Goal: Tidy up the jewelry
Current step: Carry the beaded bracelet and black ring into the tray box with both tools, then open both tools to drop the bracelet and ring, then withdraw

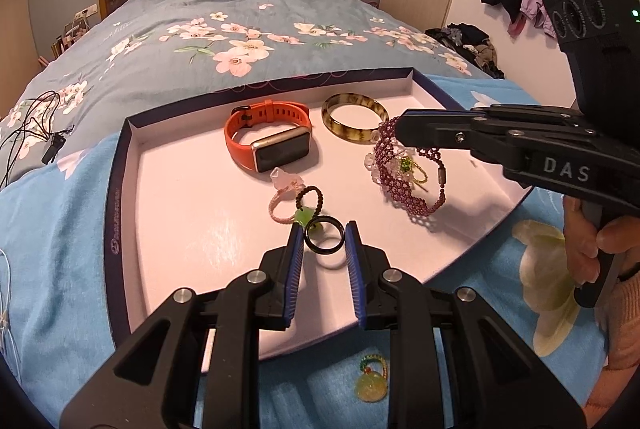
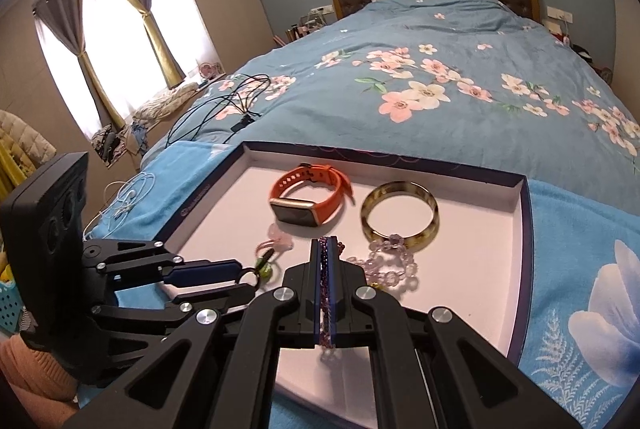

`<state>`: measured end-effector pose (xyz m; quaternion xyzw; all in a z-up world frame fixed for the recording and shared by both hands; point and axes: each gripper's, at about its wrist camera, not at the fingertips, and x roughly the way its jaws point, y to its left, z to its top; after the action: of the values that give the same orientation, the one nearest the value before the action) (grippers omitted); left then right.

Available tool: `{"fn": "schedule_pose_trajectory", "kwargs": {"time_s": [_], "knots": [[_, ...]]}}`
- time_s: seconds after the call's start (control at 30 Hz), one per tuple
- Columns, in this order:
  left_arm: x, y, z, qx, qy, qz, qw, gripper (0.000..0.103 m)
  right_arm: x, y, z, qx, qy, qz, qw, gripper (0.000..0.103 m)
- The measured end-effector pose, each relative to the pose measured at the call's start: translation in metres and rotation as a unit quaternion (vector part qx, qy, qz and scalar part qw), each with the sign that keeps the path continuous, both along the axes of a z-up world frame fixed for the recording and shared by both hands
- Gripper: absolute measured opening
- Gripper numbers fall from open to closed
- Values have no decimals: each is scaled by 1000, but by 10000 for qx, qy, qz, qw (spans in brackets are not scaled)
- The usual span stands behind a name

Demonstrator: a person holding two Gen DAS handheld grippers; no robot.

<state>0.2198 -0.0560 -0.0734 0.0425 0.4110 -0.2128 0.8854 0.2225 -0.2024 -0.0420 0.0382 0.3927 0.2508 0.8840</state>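
A white tray (image 1: pixel 192 229) with a dark blue rim lies on the bed's blue blanket. My left gripper (image 1: pixel 324 239) is shut on a black ring (image 1: pixel 320 251), held just above the tray floor near its front. My right gripper (image 2: pixel 325 241) is shut on a purple beaded bracelet (image 2: pixel 325 269), whose loop hangs over the tray's right side (image 1: pixel 404 197). In the tray lie an orange watch (image 1: pixel 280 149), a tortoiseshell bangle (image 1: pixel 352 136), a pink cord ring (image 1: pixel 280 205), a dark bead ring with a green charm (image 1: pixel 304 215) and a clear bead bracelet (image 2: pixel 384 269).
A green jade pendant on a bead string (image 1: pixel 370 387) lies on the blanket in front of the tray. Black cables (image 2: pixel 236 101) and white earphones (image 2: pixel 128 197) lie on the bed to the left. A hand (image 1: pixel 588 245) holds the right gripper's handle.
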Motion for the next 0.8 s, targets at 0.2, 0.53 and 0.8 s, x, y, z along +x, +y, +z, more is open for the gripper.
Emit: {"fn": "schedule_pose_trajectory", "kwargs": {"time_s": [0.2,0.53,0.8], "knots": [[8,-3,0,39,17,47,10000,22,8,-3,-5,-20,58,-114,9999,2],[15,-2,2,-50,-58,138,9999,22,14,-9,-9,-88,56,-328,9994,7],[2,7,18,-104,-370,234,9990,37,0,-14,0,-100,-67,-375,9992,18]]}}
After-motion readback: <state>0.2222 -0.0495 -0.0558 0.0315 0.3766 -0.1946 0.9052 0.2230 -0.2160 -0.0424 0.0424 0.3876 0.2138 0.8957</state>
